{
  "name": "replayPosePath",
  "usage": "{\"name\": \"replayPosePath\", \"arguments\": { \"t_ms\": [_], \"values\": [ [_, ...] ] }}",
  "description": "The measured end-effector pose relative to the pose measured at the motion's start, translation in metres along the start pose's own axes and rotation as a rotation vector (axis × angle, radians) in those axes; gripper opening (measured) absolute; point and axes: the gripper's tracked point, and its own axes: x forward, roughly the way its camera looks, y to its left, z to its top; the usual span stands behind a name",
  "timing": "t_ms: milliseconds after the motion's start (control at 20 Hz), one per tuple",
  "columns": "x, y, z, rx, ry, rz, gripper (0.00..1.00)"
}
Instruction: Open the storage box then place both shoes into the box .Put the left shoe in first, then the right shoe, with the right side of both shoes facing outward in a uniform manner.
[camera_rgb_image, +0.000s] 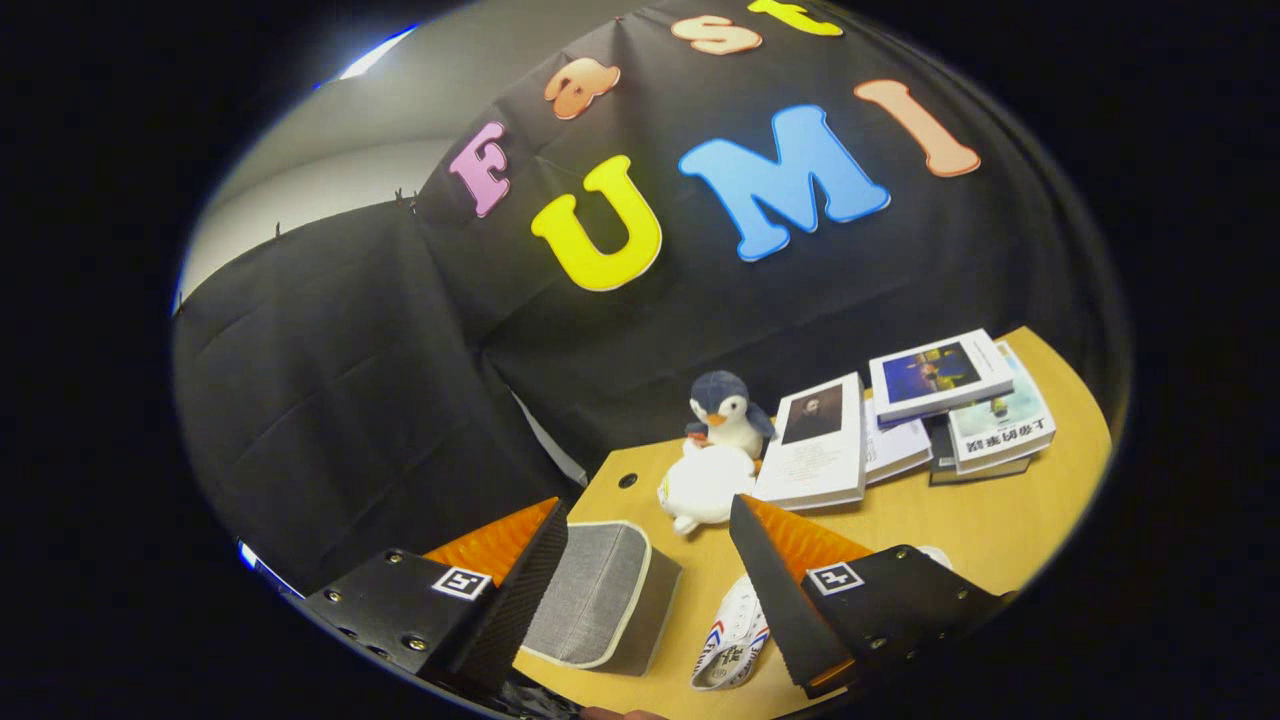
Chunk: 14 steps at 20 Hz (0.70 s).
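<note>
Gripper view: one fisheye frame, tilted, looking forward along the two fingers across a wooden table (1000, 540).
Gripper (650, 570): fingers spread wide apart, nothing between the pads, neither finger pressing on anything; held above the table.
Storage box (600, 600): grey fabric box with a pale trimmed edge, lying on the table between the fingers, close against the left finger; lid appears closed.
Shoe (735, 635): white, with red and blue stripes and dark markings; on the table just beside the right finger, partly hidden behind it. Left or right shoe cannot be told.
Second shoe: a small white shape (935, 552) shows past the right finger's mount; too little visible to identify.
Plush penguin (725, 410): dark blue and white, upright, beyond the fingers near the table's far edge.
White plush (705, 485): soft rounded toy lying just in front of the penguin, touching it.
Books (935, 410): several, stacked and overlapping, beyond the right finger; one white-covered book (815, 450) lies beside the plush toys.
Table hole (627, 480): small dark round opening near the far corner, left of the white plush.
Booth wall (350, 400): black cloth behind the table.
</note>
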Motion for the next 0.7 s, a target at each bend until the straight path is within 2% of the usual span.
{"name": "replayPosePath", "arguments": {
  "t_ms": [300,400,700],
  "values": [
    [0.044,-0.003,-0.073,0.118,0.204,0.107,0.99],
    [0.052,0.0,-0.099,0.183,0.282,0.114,0.99],
    [0.082,0.024,-0.157,0.383,0.439,0.214,0.99]
  ]
}}
